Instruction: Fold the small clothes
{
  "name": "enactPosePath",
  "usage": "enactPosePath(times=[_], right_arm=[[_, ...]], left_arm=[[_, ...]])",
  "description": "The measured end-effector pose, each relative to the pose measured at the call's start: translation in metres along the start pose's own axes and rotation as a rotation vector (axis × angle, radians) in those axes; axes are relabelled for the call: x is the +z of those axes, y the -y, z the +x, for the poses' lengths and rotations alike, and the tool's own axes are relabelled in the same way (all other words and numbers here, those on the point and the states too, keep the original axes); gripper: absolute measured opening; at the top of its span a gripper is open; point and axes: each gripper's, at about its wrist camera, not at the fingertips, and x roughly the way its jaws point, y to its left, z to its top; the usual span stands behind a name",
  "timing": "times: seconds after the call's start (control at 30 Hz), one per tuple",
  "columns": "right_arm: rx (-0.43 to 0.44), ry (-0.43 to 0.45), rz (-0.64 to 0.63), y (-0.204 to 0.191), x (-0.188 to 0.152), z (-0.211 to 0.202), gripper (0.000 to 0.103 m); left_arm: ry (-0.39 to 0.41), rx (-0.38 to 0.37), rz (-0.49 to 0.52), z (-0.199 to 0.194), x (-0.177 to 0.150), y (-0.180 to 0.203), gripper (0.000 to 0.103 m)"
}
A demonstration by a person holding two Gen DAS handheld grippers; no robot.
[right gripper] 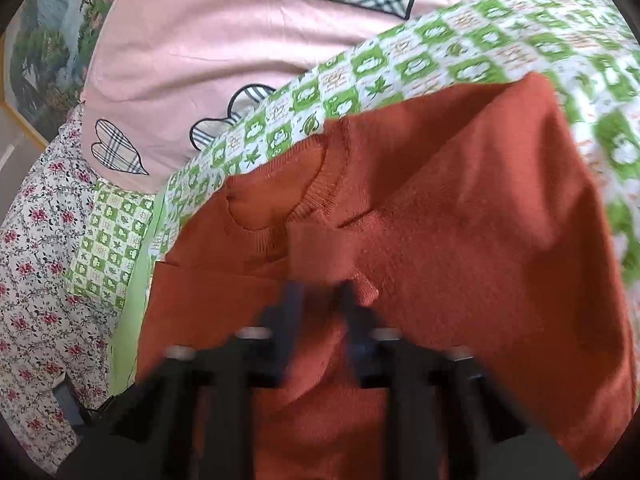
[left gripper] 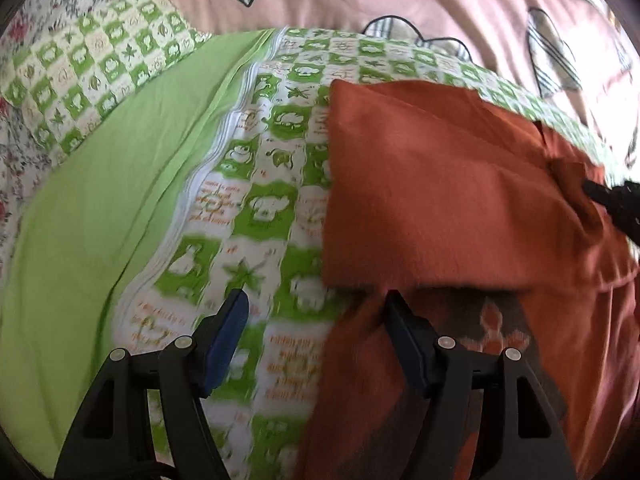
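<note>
A rust-orange knit sweater [left gripper: 440,184] lies on the green-and-white patterned quilt [left gripper: 272,200]. In the left wrist view my left gripper [left gripper: 316,308] is open and empty, its blue-padded fingers [left gripper: 228,336] straddling the sweater's left edge. The right gripper's black tip [left gripper: 616,200] shows at the far right, on the sweater. In the right wrist view the sweater [right gripper: 460,240] fills the middle, its round neckline [right gripper: 280,200] facing away. My right gripper [right gripper: 318,292] is blurred and shut on a sleeve cuff [right gripper: 320,252], holding it over the sweater's body.
A plain green sheet [left gripper: 120,200] lies left of the quilt. A pink cover with plaid hearts [right gripper: 224,40] lies behind it. A floral sheet [right gripper: 40,260] is at the left, and a picture [right gripper: 44,52] hangs on the wall.
</note>
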Motion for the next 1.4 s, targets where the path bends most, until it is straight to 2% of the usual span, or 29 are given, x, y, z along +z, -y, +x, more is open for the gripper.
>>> enactPosePath(times=[0.17, 0.27, 0.5, 0.6, 0.73, 0.83, 0.97, 1.17, 1.4], right_arm=[[0.042, 0.133, -0.031, -0.008, 0.008, -0.054, 0.005], [0.030, 0.195, 0.026, 0.017, 0.001, -0.089, 0.005], [-0.059, 0.075, 0.112, 0.067, -0.045, -0.076, 0.005], [-0.056, 0.092, 0.105, 0.063, -0.044, -0.080, 0.004], [-0.069, 0.146, 0.012, 0.038, -0.033, -0.098, 0.004], [-0.119, 0.095, -0.017, 0.040, -0.036, -0.089, 0.004], [-0.170, 0.003, 0.008, 0.059, -0.051, -0.063, 0.004], [-0.166, 0.016, 0.030, 0.055, -0.054, -0.071, 0.005], [-0.125, 0.058, 0.036, 0.040, -0.079, -0.118, 0.005]], left_arm=[[0.002, 0.043, -0.036, 0.013, 0.016, 0.009, 0.070], [0.013, 0.059, -0.046, 0.014, 0.012, 0.013, 0.070], [0.009, 0.055, -0.091, 0.013, 0.010, 0.009, 0.068], [-0.003, 0.035, -0.140, 0.014, 0.011, 0.002, 0.066], [-0.008, -0.022, -0.240, 0.014, 0.008, -0.015, 0.065], [-0.005, -0.037, -0.253, 0.014, 0.008, -0.018, 0.065], [-0.003, -0.035, -0.250, 0.014, 0.009, -0.016, 0.065], [-0.010, -0.081, -0.282, 0.016, 0.009, -0.024, 0.065], [-0.046, -0.169, -0.318, 0.004, -0.001, -0.040, 0.063]])
